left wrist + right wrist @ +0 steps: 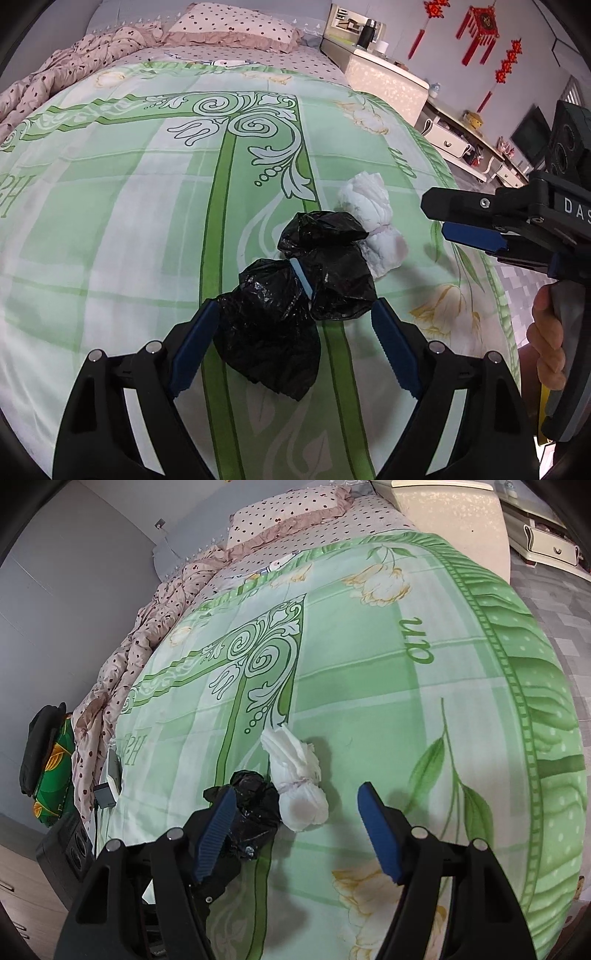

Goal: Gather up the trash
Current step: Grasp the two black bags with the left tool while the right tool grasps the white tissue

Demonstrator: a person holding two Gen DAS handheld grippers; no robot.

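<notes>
A crumpled black plastic bag with a pale blue band lies on the green floral bedspread. My left gripper is open and straddles the bag, its blue pads close beside the bag's edges. A rolled white diaper lies just beyond the bag, touching it. In the right wrist view the diaper sits just ahead of my open right gripper, and the bag is partly hidden behind its left finger. Seen side-on, the right gripper hovers to the right of the diaper.
A pink dotted quilt and pillow fill the head of the bed. A white nightstand and low cabinets line the right wall. A person's hand holds the right gripper's handle. A small grey charger lies at the bed's left edge.
</notes>
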